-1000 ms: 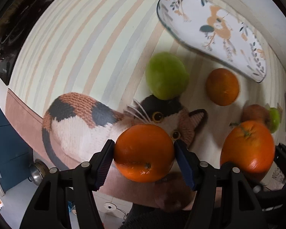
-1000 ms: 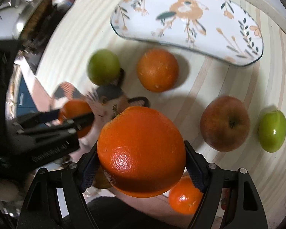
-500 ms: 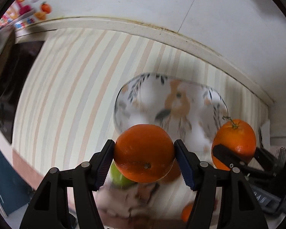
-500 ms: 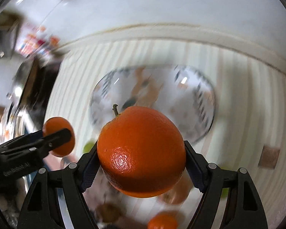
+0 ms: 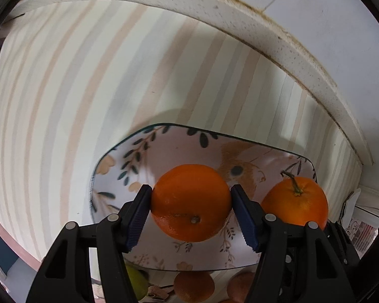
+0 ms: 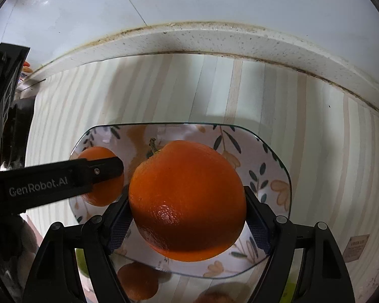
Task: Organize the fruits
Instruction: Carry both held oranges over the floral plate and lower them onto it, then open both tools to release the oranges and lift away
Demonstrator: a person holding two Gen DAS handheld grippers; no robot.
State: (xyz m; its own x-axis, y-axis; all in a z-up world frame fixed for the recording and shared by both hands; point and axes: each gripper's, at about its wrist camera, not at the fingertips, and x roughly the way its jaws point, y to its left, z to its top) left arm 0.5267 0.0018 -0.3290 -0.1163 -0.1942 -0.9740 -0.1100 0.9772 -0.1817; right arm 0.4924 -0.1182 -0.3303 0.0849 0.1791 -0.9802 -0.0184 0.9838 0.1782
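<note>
Holding oranges (image 5: 190,203) over plate (image 5: 164,141) (both tools)

Legible text, as I read it from my station:

1. "GenRobot.AI", white letters on the black outer face of the left gripper (image 6: 63,184)'s finger. I see it in the right wrist view, to the left of that view's own fingers, where it crosses in front of a small orange (image 6: 101,176).

2. A small tan label (image 6: 355,245) lies on the striped cloth (image 6: 189,88), to the right of the right finger. It carries dark print, two lines at least, too small for me to read.

3. Left wrist view: I find no readable text. A patterned item (image 5: 363,234) at the far right edge, beyond the right finger, shows only ornament.
</note>
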